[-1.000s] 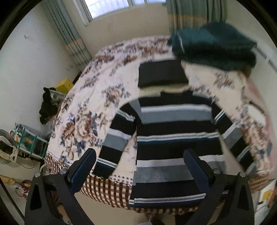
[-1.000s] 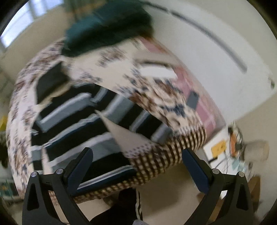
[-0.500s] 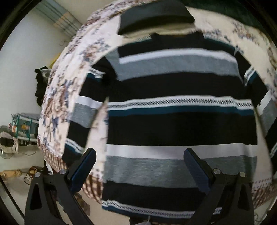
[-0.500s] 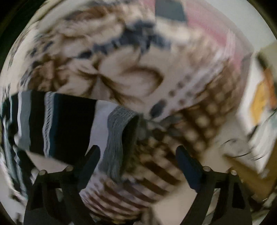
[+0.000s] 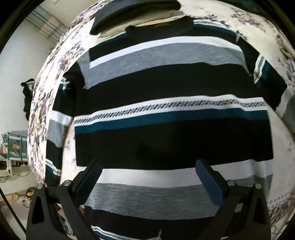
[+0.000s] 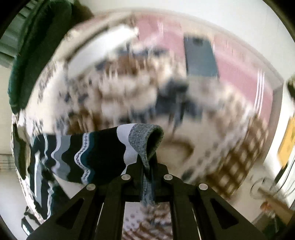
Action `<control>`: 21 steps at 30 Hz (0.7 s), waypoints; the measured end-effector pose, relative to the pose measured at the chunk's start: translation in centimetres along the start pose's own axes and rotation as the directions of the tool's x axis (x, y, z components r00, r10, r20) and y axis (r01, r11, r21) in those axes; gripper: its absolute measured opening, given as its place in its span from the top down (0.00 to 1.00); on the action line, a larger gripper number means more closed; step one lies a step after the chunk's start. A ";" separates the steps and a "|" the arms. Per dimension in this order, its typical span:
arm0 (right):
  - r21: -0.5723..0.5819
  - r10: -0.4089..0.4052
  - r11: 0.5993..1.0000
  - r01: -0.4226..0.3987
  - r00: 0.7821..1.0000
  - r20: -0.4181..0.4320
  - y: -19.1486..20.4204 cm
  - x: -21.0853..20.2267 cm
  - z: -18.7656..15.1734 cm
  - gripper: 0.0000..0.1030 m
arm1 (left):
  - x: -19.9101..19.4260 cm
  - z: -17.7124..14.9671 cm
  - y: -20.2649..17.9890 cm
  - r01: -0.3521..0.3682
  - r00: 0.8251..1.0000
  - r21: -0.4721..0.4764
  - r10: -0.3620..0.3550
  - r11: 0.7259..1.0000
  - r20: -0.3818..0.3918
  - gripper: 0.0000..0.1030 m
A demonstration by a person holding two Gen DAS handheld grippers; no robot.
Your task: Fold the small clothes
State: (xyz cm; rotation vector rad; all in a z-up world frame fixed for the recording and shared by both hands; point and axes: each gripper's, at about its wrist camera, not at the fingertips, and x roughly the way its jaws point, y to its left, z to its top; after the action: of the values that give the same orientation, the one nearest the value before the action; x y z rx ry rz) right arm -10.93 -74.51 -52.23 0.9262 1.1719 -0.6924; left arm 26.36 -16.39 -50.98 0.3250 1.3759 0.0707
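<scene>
Bed stuff first: floral patterned bedspread wraps around the upper and left edges of the left wrist frame, and it shows up again as a blurry mess behind everything in the right wrist frame. Spread flat on it, filling pretty much the whole middle of the left view, is the striped knit sweater in black, grey, white and teal. Collar sits at the top of the frame, hem at the bottom, left sleeve running down the left side. It looks smooth across the body, barely a wrinkle, knit looks fairly thick and soft.

Up top centre of that view there's a dark folded garment lying just past the collar.

Left gripper hangs over the lower body of the sweater with its jaws spread wide, nothing in them.

Right gripper has its jaws clenched on the grey ribbed sleeve cuff, low centre of its frame, with the striped sleeve trailing off to the lower left, lifted off the bed.

My worry: only a thin bit of cuff is pinched, so a fast swing could pull it free. Dragging the sleeve could also tug the flat body out of shape, since nothing is pinning it down.
</scene>
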 end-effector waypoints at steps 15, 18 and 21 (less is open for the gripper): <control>0.331 0.074 0.943 -0.042 0.994 -0.083 -5.4 5.5 6.2 0.37 | 1.7 -1.0 -1.2 0.037 0.998 -0.022 -0.038 0.999 -0.050 0.00; 0.443 0.188 0.888 -0.121 0.976 -0.110 -6.7 8.9 4.8 0.37 | 2.4 -1.6 0.0 0.022 0.997 -0.053 -0.025 0.998 -0.071 0.00; 0.447 0.197 0.882 -0.147 0.978 -0.067 -5.0 9.9 4.2 0.38 | 2.7 -2.1 1.9 0.008 0.997 -0.096 -0.016 0.995 -0.080 0.00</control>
State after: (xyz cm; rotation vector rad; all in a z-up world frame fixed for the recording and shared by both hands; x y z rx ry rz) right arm -10.63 -80.49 -62.52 1.4505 1.0278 -0.7843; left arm 25.16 -13.59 -53.39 0.2362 1.4487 0.1405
